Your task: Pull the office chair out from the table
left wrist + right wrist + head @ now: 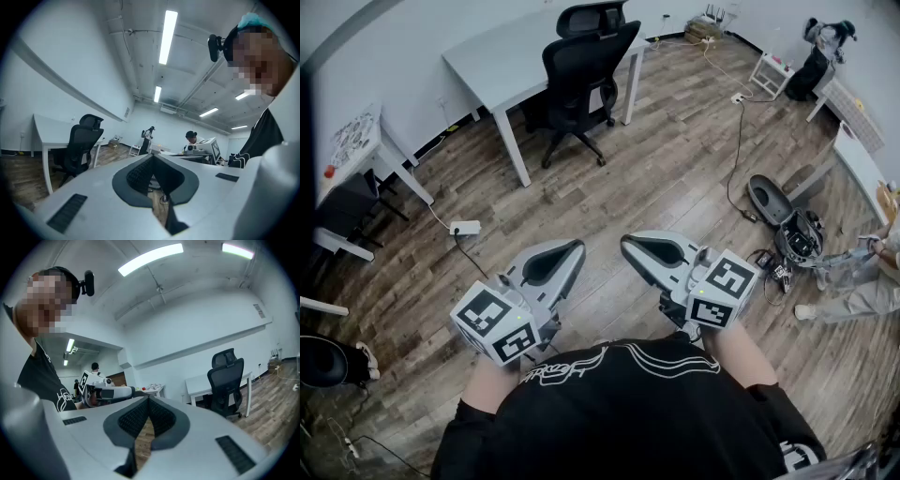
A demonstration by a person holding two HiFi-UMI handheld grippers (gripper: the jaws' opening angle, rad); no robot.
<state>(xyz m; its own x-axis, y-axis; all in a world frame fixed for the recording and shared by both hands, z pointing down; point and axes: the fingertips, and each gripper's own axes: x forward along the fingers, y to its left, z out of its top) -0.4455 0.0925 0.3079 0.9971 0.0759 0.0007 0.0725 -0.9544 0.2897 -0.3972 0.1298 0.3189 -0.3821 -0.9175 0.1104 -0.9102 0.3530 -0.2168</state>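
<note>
Head view: office chair (pixel 581 70) at white table (pixel 499 58) on wood-plank floor (pixel 675 178).

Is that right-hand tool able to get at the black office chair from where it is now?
Probably not yet: the right tool is shut and held near the person's body, while the office chair sits well away, tucked at the table. The floor between looks free to walk across.

a black mesh-backed office chair (pixel 581 75) with a headrest stands upright on castors, tucked against the long white table (pixel 502 56).
</note>
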